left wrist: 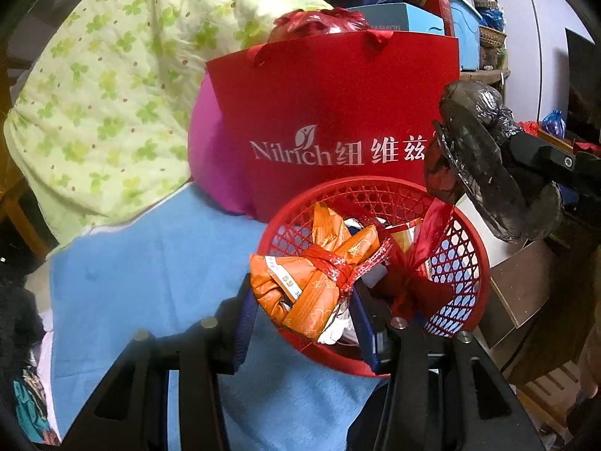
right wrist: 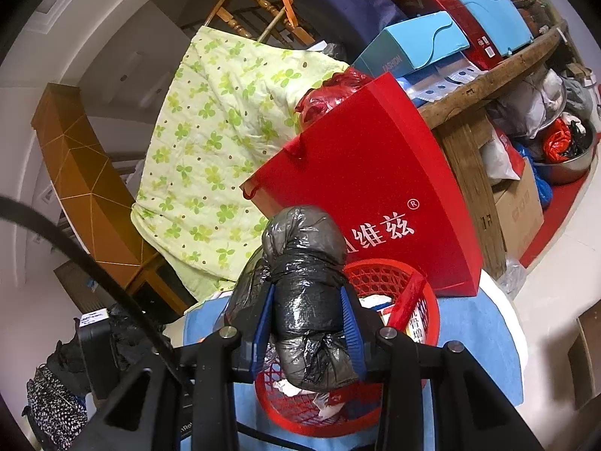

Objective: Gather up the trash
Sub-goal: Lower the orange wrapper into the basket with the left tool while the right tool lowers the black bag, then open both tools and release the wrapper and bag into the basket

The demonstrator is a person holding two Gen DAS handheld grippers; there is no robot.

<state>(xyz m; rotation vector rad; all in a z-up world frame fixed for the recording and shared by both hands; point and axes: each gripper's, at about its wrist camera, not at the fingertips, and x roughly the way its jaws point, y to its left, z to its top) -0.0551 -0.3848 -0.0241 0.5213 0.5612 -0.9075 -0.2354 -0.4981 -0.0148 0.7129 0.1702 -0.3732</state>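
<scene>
A red paper bag point(left wrist: 338, 112) stood just behind the red mesh basket point(left wrist: 465, 263), a green floral quilt point(left wrist: 105, 94) to its left. Both rested on blue cloth point(left wrist: 150, 263). The left gripper point(left wrist: 304, 300) clamped an orange bundle point(left wrist: 308, 285) over the basket. The right gripper point(right wrist: 308, 323) clamped a black plastic bundle point(right wrist: 304, 263) above it. The basket's other contents were indistinct.

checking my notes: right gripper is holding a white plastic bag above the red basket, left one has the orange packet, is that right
Not quite: the bag in the right gripper is a black plastic bag, not white, as the right wrist view shows. The rest holds: it hangs above the red basket, and the left gripper grips the orange packet.
</scene>
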